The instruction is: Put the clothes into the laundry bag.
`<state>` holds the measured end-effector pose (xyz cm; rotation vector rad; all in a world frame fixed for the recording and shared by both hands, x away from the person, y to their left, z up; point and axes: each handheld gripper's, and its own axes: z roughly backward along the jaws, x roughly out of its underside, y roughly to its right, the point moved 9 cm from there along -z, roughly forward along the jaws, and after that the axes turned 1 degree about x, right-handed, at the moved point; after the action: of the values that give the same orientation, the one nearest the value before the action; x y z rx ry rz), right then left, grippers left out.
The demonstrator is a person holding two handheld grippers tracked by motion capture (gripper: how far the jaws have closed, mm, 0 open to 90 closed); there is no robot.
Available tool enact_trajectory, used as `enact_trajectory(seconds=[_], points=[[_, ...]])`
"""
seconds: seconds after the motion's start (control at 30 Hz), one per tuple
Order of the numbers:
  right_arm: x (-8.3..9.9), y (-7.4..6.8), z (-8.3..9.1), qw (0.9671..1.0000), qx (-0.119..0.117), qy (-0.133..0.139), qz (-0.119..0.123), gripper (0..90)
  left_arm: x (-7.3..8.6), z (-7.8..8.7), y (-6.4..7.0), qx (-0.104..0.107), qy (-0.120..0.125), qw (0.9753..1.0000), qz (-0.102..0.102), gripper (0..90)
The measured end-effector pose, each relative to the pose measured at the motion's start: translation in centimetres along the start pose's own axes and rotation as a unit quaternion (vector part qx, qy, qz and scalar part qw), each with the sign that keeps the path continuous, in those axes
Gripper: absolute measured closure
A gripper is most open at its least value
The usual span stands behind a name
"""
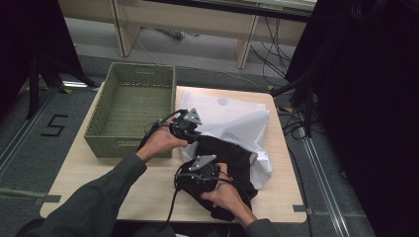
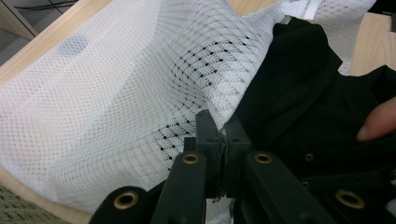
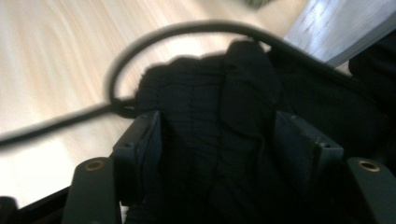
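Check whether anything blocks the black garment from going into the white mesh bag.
Nothing visible does. The left gripper pinches the white mesh bag at its edge, right beside the black garment, which the right gripper straddles.

High view overlooks table (image 1: pixel 148 187); gripper views sit close on black garment (image 2: pixel 303 93).
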<state>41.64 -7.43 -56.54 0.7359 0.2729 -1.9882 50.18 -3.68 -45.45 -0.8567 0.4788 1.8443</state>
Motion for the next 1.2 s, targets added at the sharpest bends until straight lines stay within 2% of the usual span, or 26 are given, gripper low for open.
enact_trajectory(seconds=[0.03, 0.07, 0.1, 0.13, 0.2, 0.27, 0.3, 0.33, 0.37, 0.4, 0.47, 0.5, 0.53, 0.57, 0.6, 0.63, 0.67, 0.73, 0.87, 0.9, 0.93, 0.97, 1.1, 1.13, 1.17, 1.2], points=[[0.1, -0.2, 0.0, 0.9999, -0.010, -0.007, -0.011, 43.3, 0.0, 0.0, 0.1, 0.000, 0.001, 1.0000, 0.006, 87.9], [-0.2, -0.1, -0.2, 0.9999, -0.006, 0.009, -0.010, 59.9, 0.0, 0.0, 0.0, 0.001, -0.002, 1.0000, -0.004, 87.9], [-0.1, -0.4, 0.3, 0.9995, -0.028, 0.000, -0.011, 62.1, 0.0, 0.0, 0.1, 0.001, -0.002, 1.0000, -0.004, 87.9], [-0.1, -0.4, 0.3, 0.9995, -0.026, 0.004, -0.014, 66.9, -0.1, 0.0, 0.2, 0.000, 0.000, 1.0000, -0.001, 87.9], [-0.4, -0.7, 1.1, 0.9987, -0.042, 0.008, -0.027, 80.0, 0.0, 0.1, 0.3, 0.001, 0.000, 1.0000, 0.000, 87.9], [-1.2, 0.1, 2.4, 0.9991, -0.026, 0.032, -0.013, 83.3, 0.0, 0.3, 0.3, 0.001, 0.000, 1.0000, -0.007, 87.9], [-1.7, 1.0, 3.3, 0.9988, -0.014, 0.046, 0.008, 83.5, 0.1, 0.5, 0.4, 0.005, -0.004, 0.9999, -0.014, 87.9], [-2.1, 1.4, 4.6, 0.9984, -0.007, 0.052, -0.018, 83.7, 0.1, 0.5, 0.4, 0.003, 0.003, 1.0000, -0.006, 87.9], [-2.5, 2.4, 5.9, 0.9975, 0.003, 0.066, -0.026, 83.8, 0.2, 0.7, 0.4, 0.005, -0.002, 0.9999, -0.011, 88.0], [-2.8, 3.6, 7.2, 0.9961, 0.017, 0.081, -0.028, 83.8, 0.1, 0.7, 0.4, 0.003, 0.006, 1.0000, -0.004, 87.9], [-2.5, 5.6, 9.4, 0.9926, 0.035, 0.098, -0.063, 83.8, 0.1, 0.8, 0.3, 0.004, 0.007, 1.0000, -0.002, 87.9], [-2.1, 6.7, 10.2, 0.9911, 0.047, 0.101, -0.073, 83.7, 0.2, 0.9, 0.2, 0.006, 0.003, 0.9999, -0.010, 88.0], [-1.6, 7.5, 10.7, 0.9900, 0.055, 0.094, -0.090, 83.7, 0.2, 0.9, 0.4, 0.007, 0.004, 1.0000, -0.001, 88.0], [-1.0, 8.4, 10.7, 0.9880, 0.069, 0.091, -0.105, 83.7, 0.2, 0.9, 0.5, 0.011, -0.002, 0.9998, -0.016, 88.0], [-0.4, 9.2, 10.4, 0.9862, 0.079, 0.083, -0.119, 83.7, 0.1, 0.6, 0.9, 0.012, 0.005, 0.9999, -0.006, 88.0], [0.1, 10.0, 9.8, 0.9853, 0.088, 0.080, -0.123, 83.7, 0.1, 0.6, 1.1, 0.015, -0.005, 0.9996, -0.022, 88.0], [0.5, 10.4, 9.0, 0.9849, 0.088, 0.065, -0.134, 83.7, 0.1, 0.6, 1.4, 0.018, -0.010, 0.9993, -0.030, 88.0], [0.9, 11.6, 7.5, 0.9822, 0.095, 0.055, -0.153, 83.7, 0.1, 0.5, 2.0, 0.021, -0.012, 0.9991, -0.035, 88.0], [1.8, 12.4, 4.1, 0.9767, 0.097, 0.034, -0.188, 82.8, 0.1, 0.5, 2.1, 0.023, -0.014, 0.9991, -0.032, 88.0], [2.1, 12.5, 3.5, 0.9805, 0.099, 0.018, -0.168, 82.2, 0.1, 0.6, 1.9, 0.020, -0.015, 0.9992, -0.032, 88.0], [2.0, 12.5, 3.3, 0.9798, 0.104, 0.019, -0.170, 81.7, 0.2, 0.6, 1.7, 0.018, -0.016, 0.9991, -0.035, 88.0], [1.6, 12.6, 3.3, 0.9790, 0.103, 0.027, -0.174, 80.5, 0.3, 0.6, 1.6, 0.017, -0.015, 0.9994, -0.027, 88.0], [0.5, 12.3, 5.1, 0.9737, 0.090, 0.065, -0.199, 68.3, 0.4, 0.4, 1.2, 0.017, -0.011, 0.9995, -0.026, 88.0], [0.0, 12.3, 6.0, 0.9737, 0.096, 0.076, -0.192, 63.2, 0.4, 0.4, 1.2, 0.016, -0.010, 0.9996, -0.019, 87.9], [-0.5, 12.4, 7.0, 0.9748, 0.103, 0.095, -0.173, 59.0, 0.4, 0.4, 1.0, 0.015, -0.010, 0.9995, -0.027, 88.0], [-0.9, 12.1, 8.1, 0.9745, 0.099, 0.104, -0.173, 54.8, 0.4, 0.4, 1.0, 0.015, -0.011, 0.9996, -0.023, 87.9]])
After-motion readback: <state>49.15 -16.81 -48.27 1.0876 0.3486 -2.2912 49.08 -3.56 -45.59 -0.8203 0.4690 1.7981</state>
